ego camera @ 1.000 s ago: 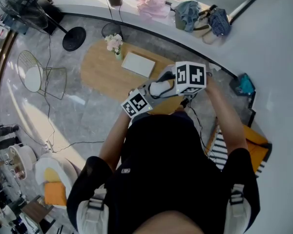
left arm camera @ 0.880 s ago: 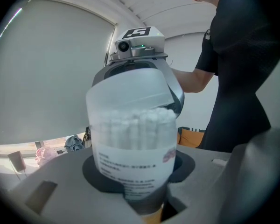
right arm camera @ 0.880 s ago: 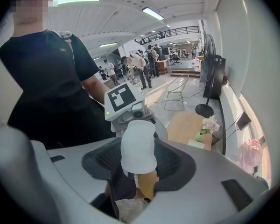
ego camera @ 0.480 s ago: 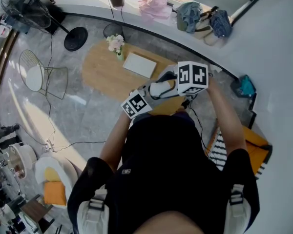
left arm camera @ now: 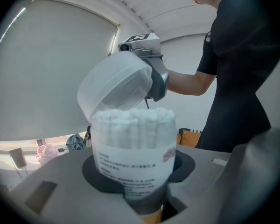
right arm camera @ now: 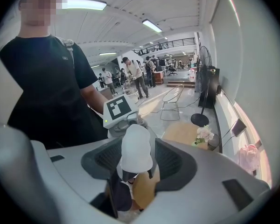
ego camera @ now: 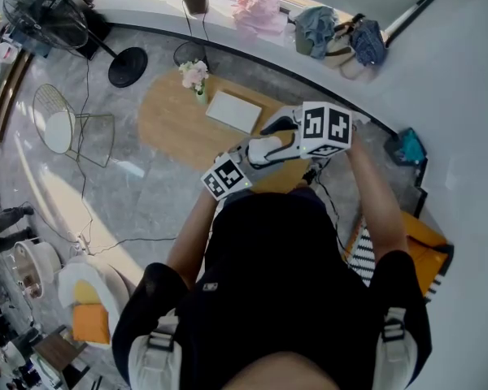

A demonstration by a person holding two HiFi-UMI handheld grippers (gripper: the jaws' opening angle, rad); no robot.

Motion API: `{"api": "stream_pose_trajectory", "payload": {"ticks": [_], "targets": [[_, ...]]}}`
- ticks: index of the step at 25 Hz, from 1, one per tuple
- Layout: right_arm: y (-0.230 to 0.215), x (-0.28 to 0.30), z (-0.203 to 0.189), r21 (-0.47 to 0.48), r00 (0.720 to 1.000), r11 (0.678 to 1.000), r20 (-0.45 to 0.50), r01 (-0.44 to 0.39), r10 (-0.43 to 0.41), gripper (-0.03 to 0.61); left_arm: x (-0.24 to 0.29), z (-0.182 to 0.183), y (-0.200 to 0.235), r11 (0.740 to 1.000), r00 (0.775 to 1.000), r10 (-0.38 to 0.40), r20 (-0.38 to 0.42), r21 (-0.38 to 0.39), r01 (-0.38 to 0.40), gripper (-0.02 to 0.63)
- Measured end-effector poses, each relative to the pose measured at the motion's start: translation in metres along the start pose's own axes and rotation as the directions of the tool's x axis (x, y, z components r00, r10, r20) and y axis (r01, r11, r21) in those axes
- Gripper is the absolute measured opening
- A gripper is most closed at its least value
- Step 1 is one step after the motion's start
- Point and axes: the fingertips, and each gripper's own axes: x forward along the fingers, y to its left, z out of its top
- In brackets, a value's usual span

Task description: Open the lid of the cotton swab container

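Left gripper (left arm camera: 136, 190) clamps swab container (left arm camera: 133, 153); lid (left arm camera: 114, 80) raised between right gripper (right arm camera: 136, 161) jaws, seemingly unpinched

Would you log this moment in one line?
left gripper: holds clear plastic cotton-swab container; translucent lid: open; right gripper: jaws opening, lid between

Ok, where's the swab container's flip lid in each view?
Head view: cannot be made out.
Left gripper view: lid upper centre, tipped back above the swab container.
Right gripper view: lid just below centre.
Shared landmark: the pink cloth.
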Motion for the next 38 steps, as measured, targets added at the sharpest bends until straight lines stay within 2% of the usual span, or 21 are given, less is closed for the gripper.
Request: {"api": "stream_pose_trajectory", "payload": {"ticks": [10, 17, 21, 30, 35, 38], "targets": [[-0.029, -0.016, 0.025, -0.018, 0.981, 0.989, 0.135, 0.144, -0.140, 0.210, -0.004, -0.002, 0.001, 1.000, 1.000, 0.017, 0.003, -0.015, -0.017, 0.192], [-0.050, -0.016, 0.017, 0.008, 0.962, 0.971, 0.139, 0.237, -0.236, 0.210, -0.011, -0.002, 0.003, 0.999, 0.999, 0.034, 0.002, -0.010, -0.034, 0.192], [-0.066, -0.015, 0.015, 0.028, 0.940, 0.955, 0.172, 0.295, -0.295, 0.209, -0.013, 0.000, 0.005, 1.000, 1.000, 0.029, 0.004, -0.003, -0.029, 0.192], [-0.073, -0.009, 0.010, 0.070, 0.915, 0.944, 0.235, 0.322, -0.329, 0.205, -0.016, -0.001, 0.004, 0.999, 1.000, 0.026, 0.009, -0.018, -0.026, 0.192], [-0.066, -0.019, 0.027, 0.031, 0.882, 0.937, 0.326, 0.349, -0.339, 0.179, -0.021, 0.002, 0.017, 0.998, 0.999, 0.044, 0.025, -0.043, -0.043, 0.192], [-0.067, -0.024, 0.031, 0.062, 0.855, 0.928, 0.369, 0.367, -0.363, 0.173, -0.024, 0.003, 0.028, 0.997, 0.998, 0.060, 0.030, -0.046, -0.059, 0.192]]}}
